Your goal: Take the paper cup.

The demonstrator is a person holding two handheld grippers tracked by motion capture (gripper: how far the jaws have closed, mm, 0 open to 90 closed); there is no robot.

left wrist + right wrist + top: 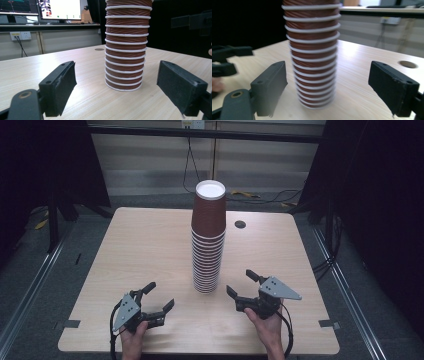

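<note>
- High view: a tall stack of brown paper cups with white rims (208,237) stands upside down near the middle of the light wooden bench (140,250). The white bottom of the top cup faces up. A small round dark hole (240,224) in the bench lies just beside the stack, on its far right side.
- High view: the left claw (159,296) is near the stack, on its near left side, held by a hand (134,340). Its two black jaws stand wide apart and hold nothing. The right claw (242,283) is near the stack on its near right side, held by the other hand (267,327). Its jaws are also wide apart and hold nothing. Neither claw touches the stack.
- Left gripper view: the stack (126,45) rises between the two black jaws but farther off, apart from both. Behind the stack, to its left, are computer monitors (60,10) on a desk.
- Right gripper view: the stack (312,52) looks blurred. It stands between the spread jaws, closer to the left one, and I cannot tell if it touches. The left claw (227,61) shows to the left of the stack.
</note>
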